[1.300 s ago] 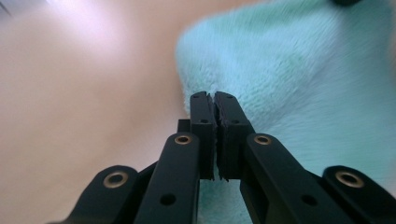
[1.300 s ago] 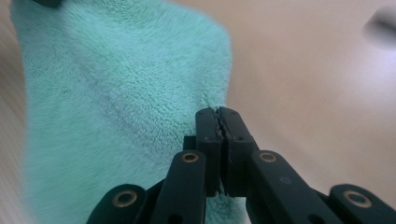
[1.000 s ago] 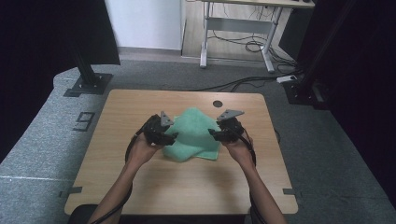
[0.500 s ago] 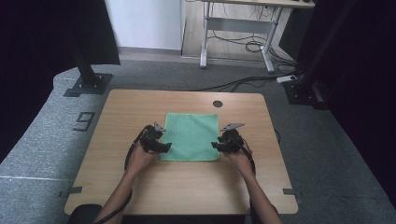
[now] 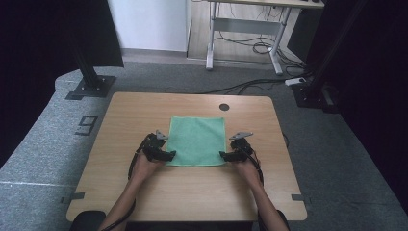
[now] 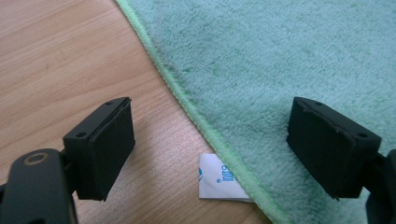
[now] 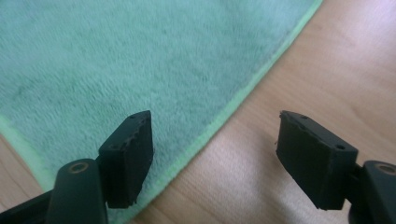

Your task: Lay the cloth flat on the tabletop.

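Green cloth lies flat and square on the wooden table, centre. Left gripper at its near-left corner, right gripper at its near-right corner. Both sets of jaws have just been opening and stand apart, straddling the cloth's hem without pressing on it; a white label shows at the left corner.

We count one green cloth lying flat on one wooden table, and one white label at the cloth's hem. We see two grippers, the left gripper and the right gripper, with two black jaws each, and two hands. Far off we count one desk frame
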The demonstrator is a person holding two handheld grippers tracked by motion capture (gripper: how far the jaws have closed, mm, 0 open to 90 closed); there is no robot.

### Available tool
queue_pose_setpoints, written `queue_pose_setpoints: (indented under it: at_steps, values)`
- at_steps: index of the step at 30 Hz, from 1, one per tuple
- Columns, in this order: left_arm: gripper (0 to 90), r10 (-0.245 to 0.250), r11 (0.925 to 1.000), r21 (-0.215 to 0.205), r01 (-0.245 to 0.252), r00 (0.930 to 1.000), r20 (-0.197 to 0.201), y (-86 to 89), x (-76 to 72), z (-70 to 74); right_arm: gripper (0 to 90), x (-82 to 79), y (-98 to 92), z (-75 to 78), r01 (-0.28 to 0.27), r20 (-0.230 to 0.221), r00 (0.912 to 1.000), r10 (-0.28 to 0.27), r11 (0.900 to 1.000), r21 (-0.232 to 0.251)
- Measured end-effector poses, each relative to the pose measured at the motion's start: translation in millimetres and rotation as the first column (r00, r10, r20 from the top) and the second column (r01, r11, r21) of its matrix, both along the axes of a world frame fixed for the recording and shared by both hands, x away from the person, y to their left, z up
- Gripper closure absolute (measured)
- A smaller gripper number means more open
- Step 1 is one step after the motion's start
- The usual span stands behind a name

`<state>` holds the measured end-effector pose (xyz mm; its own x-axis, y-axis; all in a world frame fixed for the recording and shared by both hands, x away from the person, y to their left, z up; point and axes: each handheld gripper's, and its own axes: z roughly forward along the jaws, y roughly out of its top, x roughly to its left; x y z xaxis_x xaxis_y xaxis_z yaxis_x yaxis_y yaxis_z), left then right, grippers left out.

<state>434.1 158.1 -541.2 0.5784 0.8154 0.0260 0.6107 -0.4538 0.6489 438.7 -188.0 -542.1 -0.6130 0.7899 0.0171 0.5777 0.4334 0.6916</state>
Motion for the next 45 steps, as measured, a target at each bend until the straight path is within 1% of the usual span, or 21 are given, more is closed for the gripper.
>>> queue_pose_setpoints:
  at_steps: [1,3,6,10,12,18,23,24,25,28,29,30,31,34,38,41,43,44,45]
  values:
    - [14.8,0.002,1.0,-0.003,-0.002,1.0,0.0,0.6,-0.2,-0.3,24.3,-0.1,0.6,-2.2,-0.002,-0.014,0.9999,0.002,1.0,-0.01]
    - [14.3,0.002,1.0,-0.009,-0.002,1.0,0.0,2.4,-0.3,-0.9,23.5,-1.1,1.1,-3.6,0.003,-0.005,1.0,-0.003,1.0,-0.005]
    - [13.9,0.004,0.9999,-0.01,-0.004,1.0,0.003,6.3,-1.8,-1.2,23.4,-3.2,2.5,-3.4,0.001,-0.007,1.0,-0.001,1.0,-0.006]
    - [13.3,0.011,0.9997,-0.022,-0.011,0.9999,0.003,12.1,-4.9,-2.3,20.2,-9.0,4.7,-5.0,-0.002,0.002,1.0,0.002,1.0,-0.001]
    - [13.4,0.012,0.9997,-0.02,-0.012,0.9999,0.005,13.8,-7.8,-2.3,19.7,-13.0,7.5,-5.0,-0.009,0.0,1.0,0.009,1.0,-0.001]
    - [13.8,0.005,0.9999,-0.012,-0.005,0.9999,0.013,18.5,-19.7,-2.1,19.0,-20.2,11.5,-5.4,-0.026,0.004,0.9997,0.026,1.0,-0.002]
    - [14.2,0.001,0.9996,-0.028,-0.001,0.9999,0.017,23.7,-32.2,-3.4,19.0,-27.9,14.8,-6.1,-0.038,0.009,0.9992,0.038,0.999,0.003]
    - [14.2,0.002,0.9997,-0.025,-0.002,0.9999,0.015,24.7,-36.3,-3.1,19.1,-31.3,16.2,-6.2,-0.044,0.011,0.999,0.044,0.999,0.004]
    - [14.3,0.002,0.9997,-0.025,-0.002,0.9999,0.015,24.7,-36.3,-3.1,19.1,-31.3,16.2,-6.2,-0.044,0.011,0.999,0.044,0.999,0.004]
    - [14.5,-0.006,0.9999,-0.01,0.006,0.9998,0.019,24.3,-42.3,-2.0,19.2,-37.8,17.9,-6.5,-0.058,0.015,0.9982,0.057,0.998,0.007]
    - [14.5,-0.006,1.0,-0.006,0.006,0.9998,0.018,24.2,-44.3,-1.6,19.2,-37.8,17.9,-6.5,-0.058,0.015,0.9982,0.057,0.998,0.007]
    - [14.6,-0.011,0.9999,0.0,0.011,0.9998,0.016,24.8,-48.9,-1.1,19.2,-40.9,18.1,-6.8,-0.061,0.018,0.998,0.061,0.998,0.008]
    - [14.6,-0.011,0.9999,0.0,0.011,0.9998,0.016,24.8,-48.9,-1.1,19.2,-40.9,18.1,-6.8,-0.061,0.018,0.998,0.061,0.998,0.008]
    - [14.6,-0.012,0.9999,-0.007,0.012,0.9998,0.013,26.6,-55.4,-1.5,19.3,-45.5,17.7,-6.9,-0.067,0.018,0.9976,0.067,0.998,0.01]
    - [14.5,-0.017,0.9996,-0.022,0.018,0.9998,0.011,28.3,-55.9,-2.5,19.2,-46.6,17.6,-7.3,-0.068,0.022,0.9974,0.068,0.998,0.013]
    - [14.4,-0.026,0.9996,-0.014,0.026,0.9995,0.02,27.9,-55.8,-1.9,21.4,-45.9,17.4,-6.6,-0.081,0.019,0.9965,0.081,0.997,0.012]
    - [14.4,-0.027,0.9996,-0.013,0.027,0.9994,0.02,27.9,-56.7,0.1,21.5,-45.7,17.0,-6.2,-0.084,0.016,0.9963,0.084,0.996,0.017]
    - [14.4,-0.033,0.9993,-0.017,0.034,0.9992,0.021,28.3,-57.5,1.8,19.5,-46.0,16.5,-5.5,-0.087,0.014,0.9961,0.087,0.996,0.02]
    - [14.4,-0.035,0.9991,-0.022,0.036,0.9991,0.025,28.6,-58.9,3.7,19.5,-46.0,16.5,-5.5,-0.087,0.014,0.9961,0.087,0.996,0.02]
